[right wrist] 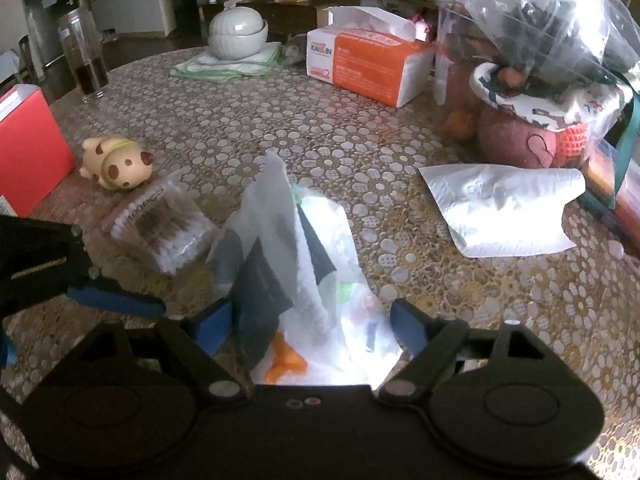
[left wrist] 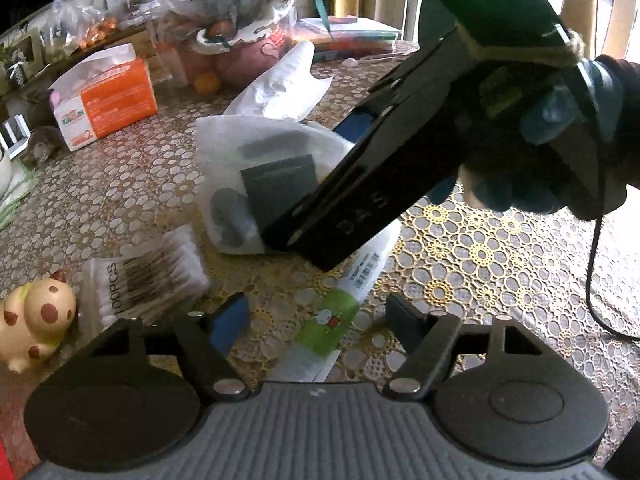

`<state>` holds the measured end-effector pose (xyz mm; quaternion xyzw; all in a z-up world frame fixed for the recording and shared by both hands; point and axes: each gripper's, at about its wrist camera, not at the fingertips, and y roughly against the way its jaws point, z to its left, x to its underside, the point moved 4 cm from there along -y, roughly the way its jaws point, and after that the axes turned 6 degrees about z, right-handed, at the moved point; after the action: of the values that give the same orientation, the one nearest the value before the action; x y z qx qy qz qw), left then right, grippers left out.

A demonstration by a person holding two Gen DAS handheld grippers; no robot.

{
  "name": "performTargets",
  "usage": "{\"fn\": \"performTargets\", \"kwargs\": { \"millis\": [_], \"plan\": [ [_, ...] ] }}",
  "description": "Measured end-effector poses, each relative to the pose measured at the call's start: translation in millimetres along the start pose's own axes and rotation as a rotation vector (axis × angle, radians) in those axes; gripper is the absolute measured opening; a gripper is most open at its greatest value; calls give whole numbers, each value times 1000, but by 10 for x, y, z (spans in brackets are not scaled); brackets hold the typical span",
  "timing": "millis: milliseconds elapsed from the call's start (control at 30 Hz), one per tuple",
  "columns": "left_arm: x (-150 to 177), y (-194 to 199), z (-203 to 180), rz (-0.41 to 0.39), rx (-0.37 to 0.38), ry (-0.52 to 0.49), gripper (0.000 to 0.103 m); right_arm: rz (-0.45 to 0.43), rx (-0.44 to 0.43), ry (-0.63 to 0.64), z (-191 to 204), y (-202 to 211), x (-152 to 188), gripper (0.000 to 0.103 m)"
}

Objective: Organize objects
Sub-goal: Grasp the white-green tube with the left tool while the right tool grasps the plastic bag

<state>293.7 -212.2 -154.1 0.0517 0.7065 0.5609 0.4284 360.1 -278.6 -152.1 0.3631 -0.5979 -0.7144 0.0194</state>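
Where the lace-patterned table (right wrist: 360, 120) holds its clutter, a translucent white bag (right wrist: 320, 280) of dark flat items lies mid-surface, long axis running away from the right gripper (right wrist: 312, 328), mouth end rising between that gripper's wide-spread blue fingers (right wrist: 212, 326), contact indeterminate. Cotton swab pack (right wrist: 160, 232) just beside the bag; spotted dog figurine (right wrist: 116, 162) nearby; tissue box (right wrist: 368, 64) well apart, bare cloth between. Left gripper (left wrist: 316, 320) spread wide, nothing gripped, hovering above the bag's near end.

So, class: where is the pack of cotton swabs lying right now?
The pack of cotton swabs lies on the table, between the spotted toy dog and the white plastic bag; in the left wrist view it is at lower left.
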Motion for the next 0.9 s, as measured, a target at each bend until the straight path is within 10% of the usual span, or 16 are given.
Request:
{"fn": "performTargets", "kwargs": {
  "millis": [333,533,900],
  "plan": [
    [-2,57,-126,31,1,-14,27,-22,16,-25,72,81,49,60],
    [36,102,-169,39,-13,16,18,-50,42,-55,124,224,92,36],
    [217,314,51,29,-3,253,16,-99,90,-224,107,732,439,33]
  ]
}}
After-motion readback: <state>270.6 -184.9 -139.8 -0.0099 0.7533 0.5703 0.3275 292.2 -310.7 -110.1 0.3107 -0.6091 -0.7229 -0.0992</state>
